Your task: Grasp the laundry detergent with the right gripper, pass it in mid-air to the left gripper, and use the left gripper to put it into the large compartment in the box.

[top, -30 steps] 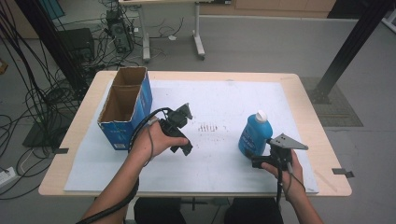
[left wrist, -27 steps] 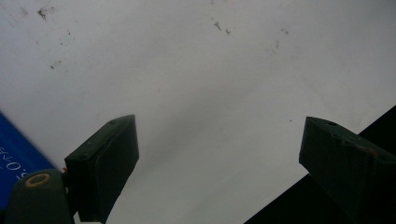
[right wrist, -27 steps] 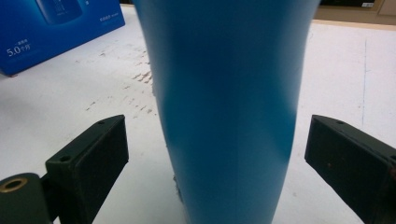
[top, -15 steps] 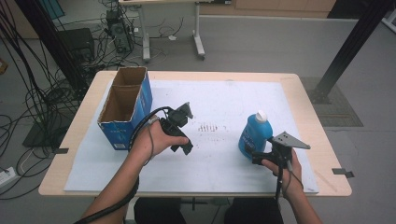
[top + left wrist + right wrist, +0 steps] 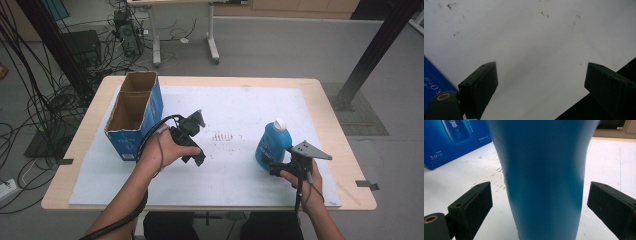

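Note:
A blue bottle [image 5: 272, 144] with a white cap stands upright on the white sheet [image 5: 235, 115] at the right. My right gripper [image 5: 270, 164] is at its base, on the near side. In the right gripper view the bottle [image 5: 544, 175] stands between the jaws of my right gripper [image 5: 540, 187], which is open, with a gap on each side. My left gripper [image 5: 196, 140] is held above the sheet beside the blue cardboard box [image 5: 132, 120]. In the left gripper view my left gripper [image 5: 540, 70] is open over bare white sheet [image 5: 531, 37], with nothing between the jaws.
The blue box is open at the top and stands at the table's left; one corner of the box [image 5: 434, 82] lies by the left jaw, and its printed side [image 5: 454, 140] is behind the bottle. Dark smudges [image 5: 225, 136] mark the sheet's middle.

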Tool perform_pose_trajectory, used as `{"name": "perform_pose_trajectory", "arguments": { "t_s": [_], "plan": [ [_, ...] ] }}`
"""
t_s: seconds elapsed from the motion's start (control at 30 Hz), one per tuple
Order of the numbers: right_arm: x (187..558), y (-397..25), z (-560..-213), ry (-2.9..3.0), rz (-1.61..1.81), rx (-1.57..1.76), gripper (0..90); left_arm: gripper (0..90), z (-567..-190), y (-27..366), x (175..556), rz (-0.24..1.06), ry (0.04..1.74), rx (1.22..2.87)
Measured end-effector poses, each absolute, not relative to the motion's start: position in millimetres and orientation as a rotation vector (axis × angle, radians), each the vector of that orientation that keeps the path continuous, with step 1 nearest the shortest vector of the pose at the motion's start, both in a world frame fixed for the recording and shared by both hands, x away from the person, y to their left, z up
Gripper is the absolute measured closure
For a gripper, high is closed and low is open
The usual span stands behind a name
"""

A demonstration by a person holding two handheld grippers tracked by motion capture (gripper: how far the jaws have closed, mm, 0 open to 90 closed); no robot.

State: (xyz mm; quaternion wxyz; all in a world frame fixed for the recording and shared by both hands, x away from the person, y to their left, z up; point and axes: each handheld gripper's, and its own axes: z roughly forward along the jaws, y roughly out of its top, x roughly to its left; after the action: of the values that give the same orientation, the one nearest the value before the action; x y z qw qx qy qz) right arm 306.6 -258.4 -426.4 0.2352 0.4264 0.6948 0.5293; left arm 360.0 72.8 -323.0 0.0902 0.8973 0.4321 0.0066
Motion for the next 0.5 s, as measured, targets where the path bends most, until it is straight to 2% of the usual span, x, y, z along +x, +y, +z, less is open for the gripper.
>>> {"name": "perform_pose_trajectory", "arguments": {
  "t_s": [0.5],
  "plan": [
    [307.0,-256.4,-427.1,1.92,1.452,1.163,5.9,9.1,-322.5,72.1,359.1,0.03,1.291,2.67]
  ]
}}
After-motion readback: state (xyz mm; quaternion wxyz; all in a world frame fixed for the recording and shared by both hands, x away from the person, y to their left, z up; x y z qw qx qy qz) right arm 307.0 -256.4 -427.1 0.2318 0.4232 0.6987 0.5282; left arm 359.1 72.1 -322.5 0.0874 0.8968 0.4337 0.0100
